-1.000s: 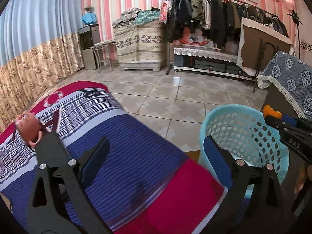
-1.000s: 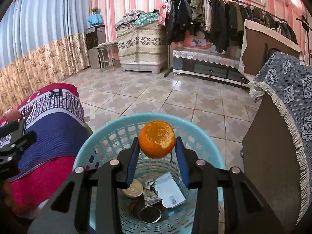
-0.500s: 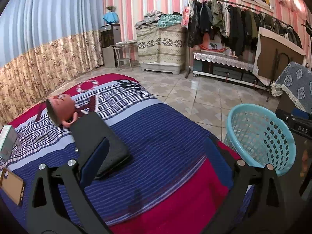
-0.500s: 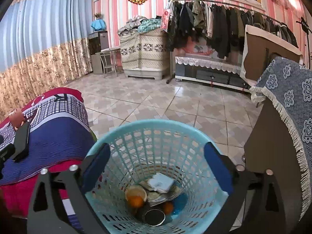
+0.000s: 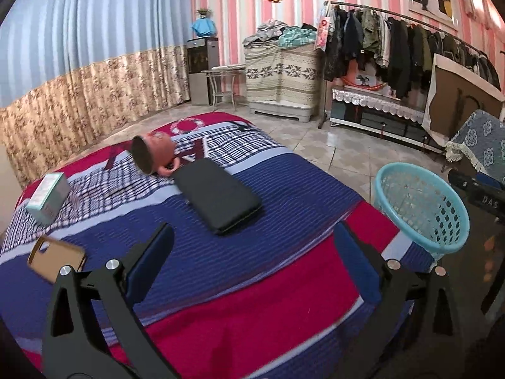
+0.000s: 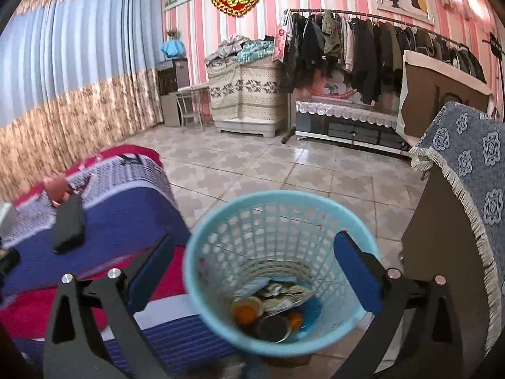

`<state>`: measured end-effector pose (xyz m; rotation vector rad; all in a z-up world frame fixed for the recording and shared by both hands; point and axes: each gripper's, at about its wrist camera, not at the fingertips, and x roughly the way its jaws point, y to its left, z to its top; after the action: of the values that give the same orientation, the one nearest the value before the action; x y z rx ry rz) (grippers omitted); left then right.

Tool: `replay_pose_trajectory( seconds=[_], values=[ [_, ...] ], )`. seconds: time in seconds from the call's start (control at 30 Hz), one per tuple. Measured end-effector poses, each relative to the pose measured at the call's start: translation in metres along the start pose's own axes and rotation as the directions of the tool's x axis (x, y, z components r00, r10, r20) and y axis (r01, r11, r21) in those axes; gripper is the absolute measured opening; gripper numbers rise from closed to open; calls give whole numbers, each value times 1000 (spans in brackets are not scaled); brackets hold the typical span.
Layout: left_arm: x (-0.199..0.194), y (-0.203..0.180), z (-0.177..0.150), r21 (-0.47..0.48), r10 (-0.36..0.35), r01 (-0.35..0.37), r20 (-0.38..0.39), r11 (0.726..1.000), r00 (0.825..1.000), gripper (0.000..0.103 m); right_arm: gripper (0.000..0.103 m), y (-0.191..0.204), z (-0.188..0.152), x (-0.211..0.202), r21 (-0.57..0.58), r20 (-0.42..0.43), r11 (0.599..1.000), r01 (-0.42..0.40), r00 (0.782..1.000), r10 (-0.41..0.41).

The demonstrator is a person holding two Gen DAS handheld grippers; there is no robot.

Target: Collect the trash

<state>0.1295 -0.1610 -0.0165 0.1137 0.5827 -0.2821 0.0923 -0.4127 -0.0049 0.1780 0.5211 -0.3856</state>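
Right gripper (image 6: 252, 268) jaws wide, empty, above the teal basket (image 6: 353, 218) w/ orange peel (image 6: 244, 312) inside; left gripper (image 5: 252, 259) wide open, empty, over bed (image 5: 284, 189)

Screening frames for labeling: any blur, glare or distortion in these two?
Left wrist: strong fisheye bending, tan phone case smeared at the left edge. Right wrist: light blue plastic mesh basket rim motion-blurred, glare on the floor tiles.

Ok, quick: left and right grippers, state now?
Left gripper: open, empty.
Right gripper: open, empty, above the light blue plastic lattice basket.
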Motion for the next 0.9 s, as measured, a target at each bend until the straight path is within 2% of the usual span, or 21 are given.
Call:
replay_pose_trajectory(
  seconds=[0.2, 0.37, 0.9],
  values=[
    [-34, 22, -11, -38, 19, -18, 16, 999, 1000, 97, 98, 34, -11, -42, -6, 16, 998, -69, 997, 69],
    [-68, 31, -19, -32, 44, -42, 75, 999, 996, 97, 98, 58, -13, -78, -17, 37, 994, -106, 994, 106],
    [-109, 56, -39, -80, 27, -17, 126, 997, 992, 97, 98, 127, -56, -148, -172, 120, 977, -124, 982, 145]
  ],
)
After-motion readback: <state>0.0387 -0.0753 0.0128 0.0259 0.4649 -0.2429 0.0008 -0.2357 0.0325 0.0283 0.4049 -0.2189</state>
